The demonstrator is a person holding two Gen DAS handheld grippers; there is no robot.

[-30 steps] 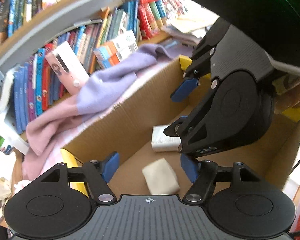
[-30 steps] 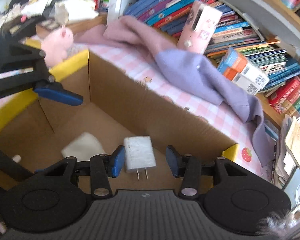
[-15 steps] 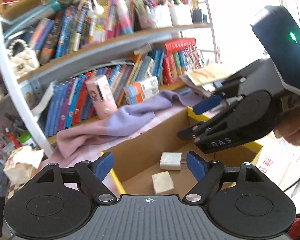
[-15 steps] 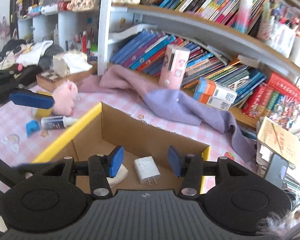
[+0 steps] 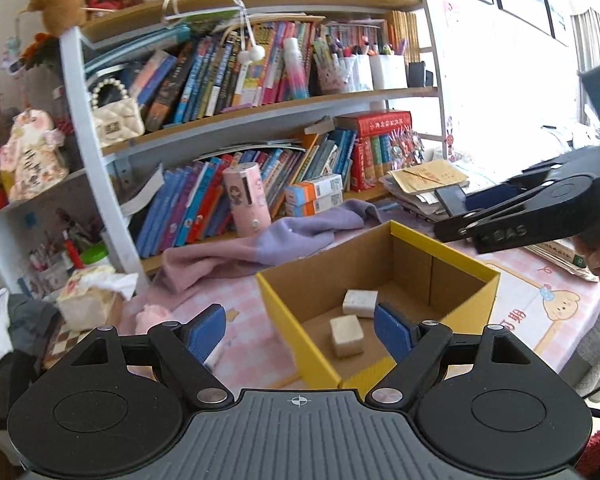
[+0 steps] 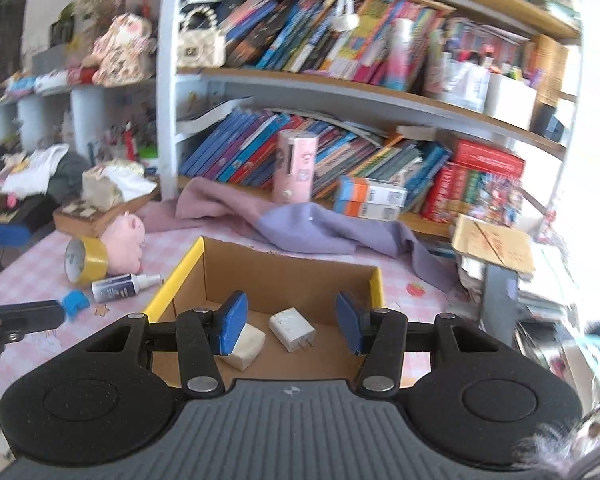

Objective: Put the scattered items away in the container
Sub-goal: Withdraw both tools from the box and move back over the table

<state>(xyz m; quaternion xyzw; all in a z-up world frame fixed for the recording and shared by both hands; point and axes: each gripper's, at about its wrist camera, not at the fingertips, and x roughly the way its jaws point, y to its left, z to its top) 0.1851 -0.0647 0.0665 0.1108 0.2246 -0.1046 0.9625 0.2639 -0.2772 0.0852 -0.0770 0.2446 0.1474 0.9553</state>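
both grippers' jaws gape empty over the box (image 6: 288, 276); spray bottle (image 6: 121, 285) lies lengthwise on the tabletop (image 6: 28, 276), left of it, nearer the left gripper (image 5: 300, 330).

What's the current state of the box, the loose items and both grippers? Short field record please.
container: cardboard box, open top, yellow rim
inside box: white charger; cream block
loose on table: tape roll, spray bottle, pink pig toy, small blue item
left gripper: open, empty
right gripper: open, empty
remaining: four loose items left of box
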